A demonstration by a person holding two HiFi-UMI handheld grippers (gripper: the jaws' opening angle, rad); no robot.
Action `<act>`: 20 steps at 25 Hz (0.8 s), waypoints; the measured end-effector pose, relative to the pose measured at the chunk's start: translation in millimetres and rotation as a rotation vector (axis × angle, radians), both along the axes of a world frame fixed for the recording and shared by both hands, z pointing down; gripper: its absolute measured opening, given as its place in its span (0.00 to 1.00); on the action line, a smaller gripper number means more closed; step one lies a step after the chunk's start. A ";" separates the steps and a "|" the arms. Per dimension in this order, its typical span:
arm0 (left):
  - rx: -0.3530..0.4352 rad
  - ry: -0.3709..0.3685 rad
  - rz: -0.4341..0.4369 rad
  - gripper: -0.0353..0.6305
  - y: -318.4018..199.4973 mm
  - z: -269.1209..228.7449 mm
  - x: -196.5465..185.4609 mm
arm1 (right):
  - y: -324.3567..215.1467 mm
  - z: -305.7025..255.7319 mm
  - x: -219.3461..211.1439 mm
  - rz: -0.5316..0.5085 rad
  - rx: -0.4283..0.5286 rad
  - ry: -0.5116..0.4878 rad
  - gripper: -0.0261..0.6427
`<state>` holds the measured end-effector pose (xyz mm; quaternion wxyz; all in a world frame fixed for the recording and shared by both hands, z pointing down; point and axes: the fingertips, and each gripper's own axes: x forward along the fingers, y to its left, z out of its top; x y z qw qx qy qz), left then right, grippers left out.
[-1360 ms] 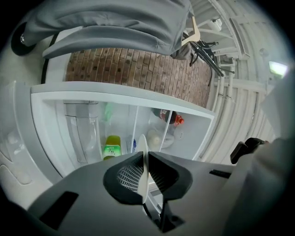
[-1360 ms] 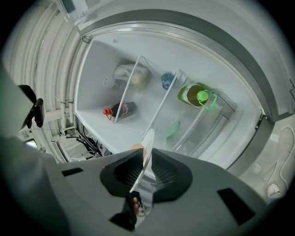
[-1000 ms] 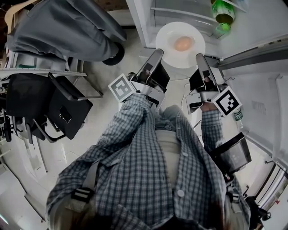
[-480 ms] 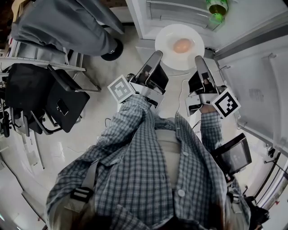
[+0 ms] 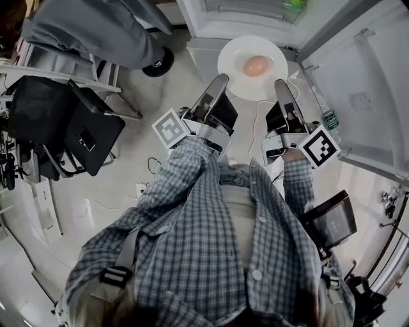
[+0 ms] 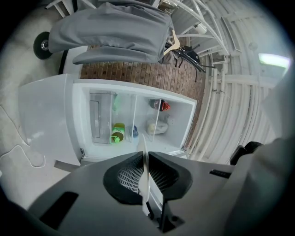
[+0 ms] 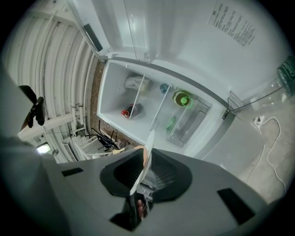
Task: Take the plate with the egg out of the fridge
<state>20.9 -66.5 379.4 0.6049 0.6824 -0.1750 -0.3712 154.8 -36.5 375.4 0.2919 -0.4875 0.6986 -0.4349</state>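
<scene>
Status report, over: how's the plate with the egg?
Left gripper, right gripper: both shut on plate rim, opposite sides. Egg sits mid-plate, in front of open fridge. Cable on floor below.

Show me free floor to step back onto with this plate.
Bare floor lies between the black chair and the left gripper. Crowded on the right: the open fridge door hems the right gripper, and a white cable runs under the plate.

plate [image 5: 238, 82]: white, round, level, outside the fridge [image 5: 223, 13], above the floor [image 5: 172, 86], rim pinched by left claw [image 5: 223, 78] and right claw [image 5: 280, 83] on opposite sides | egg [image 5: 256, 65]: brown, whole, lying at plate centre | fridge: white, door open, just beyond the plate
</scene>
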 end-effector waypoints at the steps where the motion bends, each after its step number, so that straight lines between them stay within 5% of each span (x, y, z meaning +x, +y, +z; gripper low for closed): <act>1: -0.003 -0.001 -0.007 0.11 3.9 1.1 -1.3 | 3.2 0.6 -1.5 -0.005 -0.001 -0.005 0.13; 20: -0.042 -0.068 0.020 0.11 106.2 7.6 -36.7 | 104.8 8.5 -37.9 -0.019 -0.047 -0.063 0.13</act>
